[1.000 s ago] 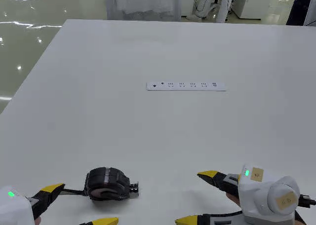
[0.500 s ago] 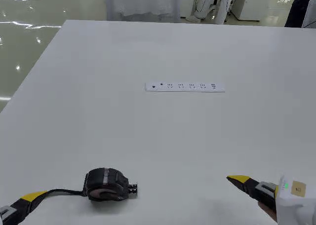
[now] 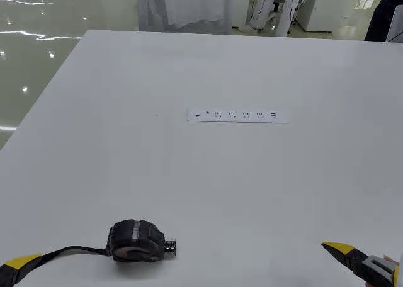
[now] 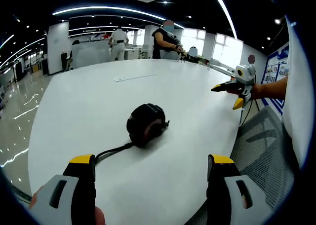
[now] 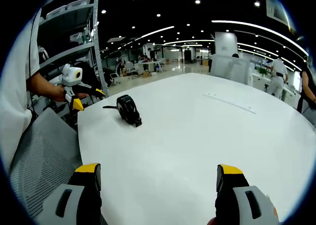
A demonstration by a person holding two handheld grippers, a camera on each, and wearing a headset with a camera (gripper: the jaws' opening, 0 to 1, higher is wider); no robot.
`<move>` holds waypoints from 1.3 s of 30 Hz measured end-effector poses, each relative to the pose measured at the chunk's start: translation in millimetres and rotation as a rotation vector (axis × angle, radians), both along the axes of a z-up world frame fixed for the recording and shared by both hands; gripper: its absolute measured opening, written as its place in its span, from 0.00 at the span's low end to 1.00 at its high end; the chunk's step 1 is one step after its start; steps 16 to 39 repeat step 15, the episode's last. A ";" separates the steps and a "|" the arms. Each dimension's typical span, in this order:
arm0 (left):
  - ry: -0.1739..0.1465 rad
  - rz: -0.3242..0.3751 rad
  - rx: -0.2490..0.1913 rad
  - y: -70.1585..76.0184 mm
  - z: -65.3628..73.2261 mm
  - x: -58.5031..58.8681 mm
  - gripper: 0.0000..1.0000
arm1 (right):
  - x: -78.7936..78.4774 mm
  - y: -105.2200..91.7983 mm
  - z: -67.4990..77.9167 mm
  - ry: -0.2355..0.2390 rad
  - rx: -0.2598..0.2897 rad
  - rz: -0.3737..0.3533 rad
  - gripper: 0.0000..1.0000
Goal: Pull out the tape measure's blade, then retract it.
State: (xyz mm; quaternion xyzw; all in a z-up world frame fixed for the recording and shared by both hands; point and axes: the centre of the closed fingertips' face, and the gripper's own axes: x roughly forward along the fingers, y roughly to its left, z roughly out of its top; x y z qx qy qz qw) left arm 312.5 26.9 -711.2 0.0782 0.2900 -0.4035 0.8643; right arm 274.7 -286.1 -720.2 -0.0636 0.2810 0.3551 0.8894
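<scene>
Tape sits on the white surface near the front edge, with the blade hook at the case mouth. Its black strap trails toward the left gripper, whose fingers are spread wide and empty. The right gripper has its fingers spread too, holds nothing, and is well apart from the tape. Power strip lies mid-surface.

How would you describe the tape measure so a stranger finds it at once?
Start from the large white table. Near the person's edge lies the tape measure, a round black case with a black strap. The flat white power strip lies farther back.
</scene>
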 end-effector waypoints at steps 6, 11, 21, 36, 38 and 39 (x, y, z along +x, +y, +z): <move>0.004 -0.007 0.003 2.6 -0.5 -4.9 0.90 | -3.5 -11.3 0.7 0.005 -0.013 -0.018 0.98; 0.009 -0.004 -0.004 3.4 0.3 -5.8 0.91 | -4.8 -13.8 -0.5 0.010 -0.017 -0.018 0.99; 0.010 -0.009 -0.002 3.0 0.2 -6.3 0.92 | -4.8 -16.2 -1.7 0.011 -0.021 -0.019 0.98; 0.010 -0.009 -0.002 3.0 0.2 -6.3 0.92 | -4.8 -16.2 -1.7 0.011 -0.021 -0.019 0.98; 0.010 -0.009 -0.002 3.0 0.2 -6.3 0.92 | -4.8 -16.2 -1.7 0.011 -0.021 -0.019 0.98; 0.010 -0.009 -0.002 3.0 0.2 -6.3 0.92 | -4.8 -16.2 -1.7 0.011 -0.021 -0.019 0.98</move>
